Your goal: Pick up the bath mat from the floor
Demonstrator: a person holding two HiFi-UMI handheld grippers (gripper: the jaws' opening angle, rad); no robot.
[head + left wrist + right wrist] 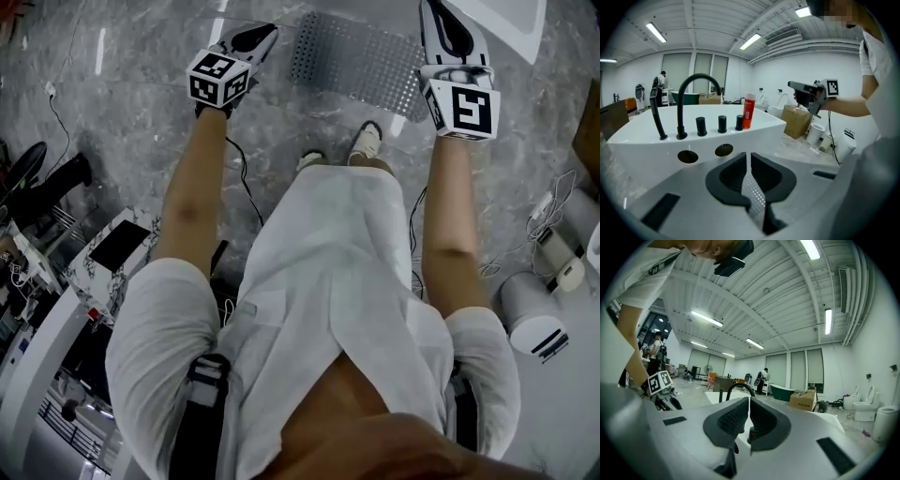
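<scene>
Grey stone floor (pixel 131 103) is carrying everything: left gripper (pixel 255 39) is hovering with jaws pressed together on nothing, the bath mat (pixel 361 58) is lying flat just ahead of the feet between both grippers, and the right gripper (pixel 439 17) is likewise clamped empty. Likely failure is shut jaws skidding over the flat mat edge (they need spreading first). Left side is offering open floor, while the right is crowding the white bathtub (pixel 511 21).
</scene>
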